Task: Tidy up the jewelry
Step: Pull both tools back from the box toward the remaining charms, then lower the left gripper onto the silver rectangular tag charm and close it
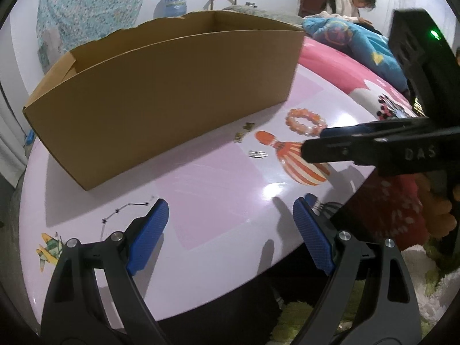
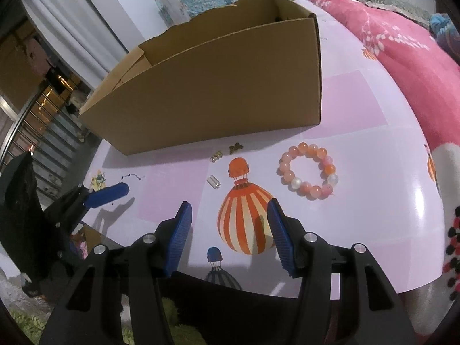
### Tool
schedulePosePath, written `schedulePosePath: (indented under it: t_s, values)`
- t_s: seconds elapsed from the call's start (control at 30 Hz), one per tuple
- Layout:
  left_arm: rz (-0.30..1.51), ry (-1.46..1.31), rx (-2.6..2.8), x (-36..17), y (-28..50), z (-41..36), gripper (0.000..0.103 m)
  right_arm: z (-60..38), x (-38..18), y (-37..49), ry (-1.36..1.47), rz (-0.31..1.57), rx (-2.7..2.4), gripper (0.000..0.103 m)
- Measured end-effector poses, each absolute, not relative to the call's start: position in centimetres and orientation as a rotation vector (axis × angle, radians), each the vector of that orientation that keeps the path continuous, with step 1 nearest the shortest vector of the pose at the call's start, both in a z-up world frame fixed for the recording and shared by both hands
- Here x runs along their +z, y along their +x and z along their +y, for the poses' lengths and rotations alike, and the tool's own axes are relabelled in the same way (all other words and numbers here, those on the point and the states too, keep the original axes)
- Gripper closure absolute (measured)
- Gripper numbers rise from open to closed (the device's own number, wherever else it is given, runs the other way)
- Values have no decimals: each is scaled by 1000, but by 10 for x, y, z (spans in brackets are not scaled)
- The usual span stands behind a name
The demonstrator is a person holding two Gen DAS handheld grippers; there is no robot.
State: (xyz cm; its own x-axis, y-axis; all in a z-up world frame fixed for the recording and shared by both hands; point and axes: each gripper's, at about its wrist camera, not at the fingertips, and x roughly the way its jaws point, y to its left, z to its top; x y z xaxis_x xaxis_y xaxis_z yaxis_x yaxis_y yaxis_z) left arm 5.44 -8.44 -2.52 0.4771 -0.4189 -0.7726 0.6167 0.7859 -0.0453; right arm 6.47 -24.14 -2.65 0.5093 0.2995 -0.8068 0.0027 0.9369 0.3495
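Note:
An open cardboard box (image 1: 161, 109) (image 2: 215, 92) stands at the back of a pink table (image 1: 218, 189) (image 2: 359, 132) with balloon prints. In front of it lie a pink-orange bead bracelet (image 1: 306, 122) (image 2: 307, 169), small gold pieces (image 1: 243, 132) (image 2: 235, 148), a little silver tube (image 1: 258, 154) (image 2: 213, 181) and a thin dark-beaded chain (image 1: 123, 210) (image 2: 132, 176). My left gripper (image 1: 230, 201) hangs open over the table's near edge, just right of the chain. My right gripper (image 2: 230, 202) (image 1: 313, 141) is open over the striped balloon print, short of the bracelet, with nothing between its pads.
A pink blanket (image 2: 402, 43) and a blue one (image 1: 359, 46) lie on the bed to the right. A person (image 1: 353, 0) sits at the far back. A green rug (image 2: 178, 316) shows below the table's front edge.

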Motion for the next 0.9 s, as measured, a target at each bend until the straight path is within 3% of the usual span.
schedulePosePath:
  t_s: [0.13,0.33,0.47,0.9]
  values:
    - [812,290,-669,-21,46,-93,20,-247,-28,62,341,1022,184,53]
    - [789,290,-721,-19,53,-103,33,-251,-25,61,339,997,163,60]
    - [790,290,-753,-22,60,-113,43,-254,-26,60,342,998,145,60]
    - [854,316,-776,-36,93,-145,64,-259,-28,63,357,989,125,61]
